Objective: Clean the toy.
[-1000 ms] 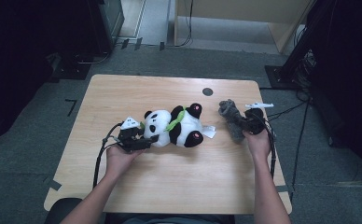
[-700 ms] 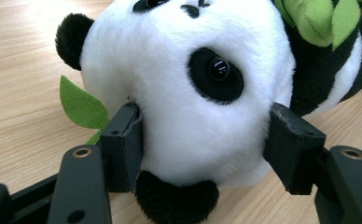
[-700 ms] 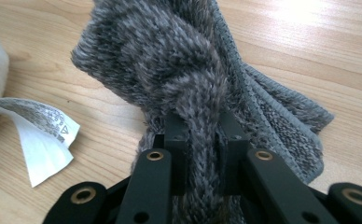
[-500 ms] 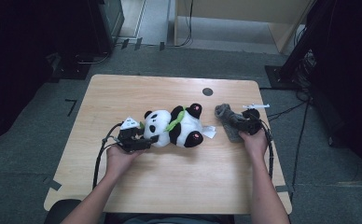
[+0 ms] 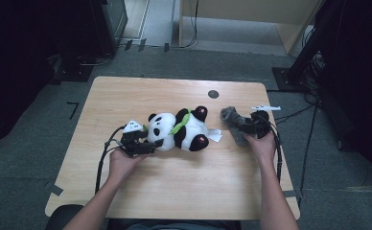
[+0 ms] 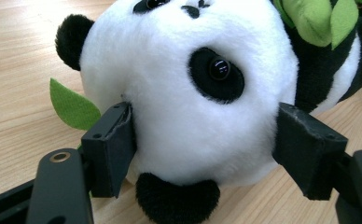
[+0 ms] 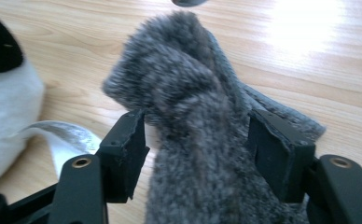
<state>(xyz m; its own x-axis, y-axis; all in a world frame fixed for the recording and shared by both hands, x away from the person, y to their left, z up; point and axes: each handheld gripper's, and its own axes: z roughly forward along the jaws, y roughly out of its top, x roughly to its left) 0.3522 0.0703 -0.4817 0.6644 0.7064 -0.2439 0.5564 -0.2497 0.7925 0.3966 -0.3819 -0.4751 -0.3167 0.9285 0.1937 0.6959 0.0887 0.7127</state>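
We judged the setting-down nearly done: our left claw (image 5: 151, 143) had just been widening around the black-and-white plush panda's (image 5: 181, 130) head mid-surface, our right claw (image 5: 241, 128) widening off the grey furry cloth (image 5: 233, 120) near the right edge, retreat remaining.

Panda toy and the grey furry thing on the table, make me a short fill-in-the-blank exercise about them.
1. The left gripper has its jaws around the panda's ____.
2. The grey furry cloth lies between the jaws of the ____ gripper.
3. The leaf beside the panda's head is ____.

Missing words: head; right; green
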